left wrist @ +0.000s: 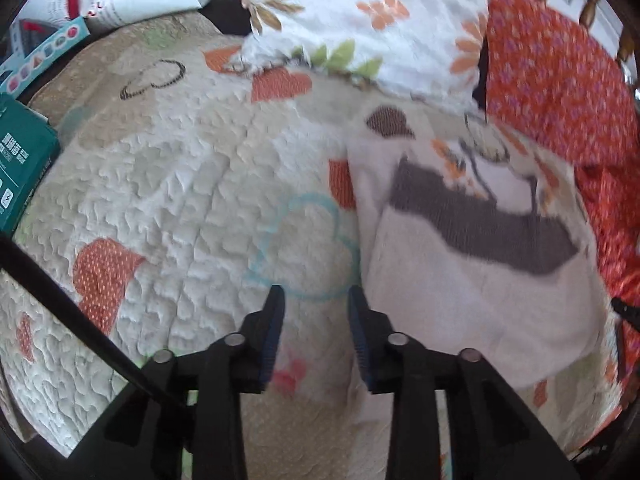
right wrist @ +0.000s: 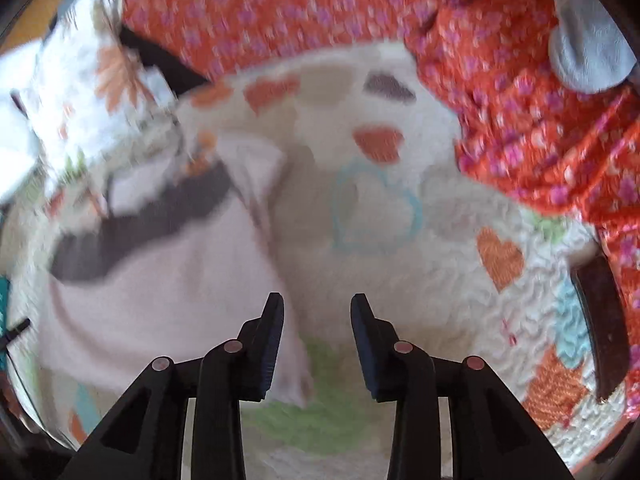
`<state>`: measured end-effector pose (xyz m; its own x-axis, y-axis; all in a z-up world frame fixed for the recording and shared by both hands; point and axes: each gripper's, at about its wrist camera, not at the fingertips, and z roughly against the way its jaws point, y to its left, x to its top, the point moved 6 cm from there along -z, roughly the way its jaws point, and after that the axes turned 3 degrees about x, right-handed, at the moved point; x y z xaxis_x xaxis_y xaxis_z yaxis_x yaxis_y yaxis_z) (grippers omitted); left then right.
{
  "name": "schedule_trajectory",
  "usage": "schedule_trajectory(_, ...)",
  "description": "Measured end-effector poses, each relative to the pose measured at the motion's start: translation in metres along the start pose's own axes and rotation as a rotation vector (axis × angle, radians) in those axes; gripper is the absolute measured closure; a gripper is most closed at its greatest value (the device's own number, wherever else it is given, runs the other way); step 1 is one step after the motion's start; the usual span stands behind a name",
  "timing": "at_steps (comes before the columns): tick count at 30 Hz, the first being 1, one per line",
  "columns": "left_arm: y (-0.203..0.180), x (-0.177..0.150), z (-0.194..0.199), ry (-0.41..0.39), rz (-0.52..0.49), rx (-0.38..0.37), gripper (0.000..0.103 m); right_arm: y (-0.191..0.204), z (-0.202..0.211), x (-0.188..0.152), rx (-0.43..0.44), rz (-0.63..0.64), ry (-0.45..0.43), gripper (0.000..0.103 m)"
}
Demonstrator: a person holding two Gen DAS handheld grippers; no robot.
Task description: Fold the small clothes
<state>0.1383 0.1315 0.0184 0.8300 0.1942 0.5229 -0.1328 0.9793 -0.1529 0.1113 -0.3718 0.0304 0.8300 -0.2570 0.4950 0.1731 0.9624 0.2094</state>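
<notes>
Left gripper [left wrist: 316, 300]: jaws apart, nothing betw. them, over the quilt [left wrist: 192, 184] w/ a blue heart outline [left wrist: 308, 244] just beyond the tips. Right gripper [right wrist: 318, 308]: jaws also apart, nothing held; its left finger sits over the near right corner of the garment [right wrist: 160, 280]. One small garment [left wrist: 480, 280], pale pink w/ a dark band [left wrist: 488, 224] across it, lies flat on the quilt, right of the left gripper and left of the right one. Farther out: one red floral cloth [left wrist: 560, 92] at far right, one white floral pillow [left wrist: 360, 20] at far centre, one teal box [left wrist: 20, 160] at left edge, one grey sock [right wrist: 588, 52] far right in the right wrist view. That view is blurred.
</notes>
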Motion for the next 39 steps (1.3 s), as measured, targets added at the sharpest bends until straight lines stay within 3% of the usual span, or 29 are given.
schedule_trajectory(4, -0.027, 0.025, -0.007, -0.047, 0.019, -0.052, 0.065, 0.055, -0.016, 0.018, 0.183, 0.018, -0.013, 0.065)
schedule_trajectory(7, -0.063, 0.041, -0.026, -0.048, -0.017, -0.09, 0.063, 0.099, -0.046, 0.031, 0.234, 0.074, 0.002, 0.065)
schedule_trajectory(10, -0.085, 0.048, -0.053, -0.01, -0.043, -0.071, 0.057, 0.145, -0.079, 0.039, 0.3, 0.15, 0.055, 0.065)
schedule_trajectory(12, -0.09, 0.048, -0.076, 0.036, -0.042, -0.033, 0.057, 0.171, -0.106, 0.034, 0.361, 0.181, 0.136, 0.065)
schedule_trajectory(14, -0.088, 0.048, -0.096, 0.074, -0.045, 0.03, 0.055, 0.182, -0.128, 0.033, 0.312, 0.218, 0.145, 0.065)
schedule_trajectory(16, -0.084, 0.055, -0.099, 0.043, -0.046, 0.079, 0.042, 0.188, -0.133, 0.046, 0.24, 0.244, 0.068, 0.06)
schedule_trajectory(19, -0.072, 0.062, -0.092, 0.027, -0.024, 0.123, 0.042, 0.183, -0.135, 0.061, 0.047, 0.26, -0.029, 0.054)
schedule_trajectory(21, -0.063, 0.064, -0.083, 0.011, 0.001, 0.121, 0.042, 0.174, -0.129, 0.065, 0.001, 0.258, -0.06, 0.053)
schedule_trajectory(27, -0.052, 0.067, -0.037, -0.117, 0.022, 0.122, 0.041, 0.13, -0.082, 0.081, 0.037, 0.092, -0.132, 0.051)
schedule_trajectory(31, -0.052, 0.061, -0.001, -0.218, 0.022, 0.119, 0.031, 0.102, -0.035, 0.081, 0.069, -0.023, -0.208, 0.048)
schedule_trajectory(33, -0.054, 0.058, 0.019, -0.281, 0.008, 0.13, 0.03, 0.093, -0.011, 0.077, 0.083, -0.07, -0.25, 0.046)
schedule_trajectory(39, -0.062, 0.041, 0.083, -0.54, -0.037, 0.242, 0.012, 0.091, 0.055, 0.058, 0.125, -0.155, -0.383, 0.042)
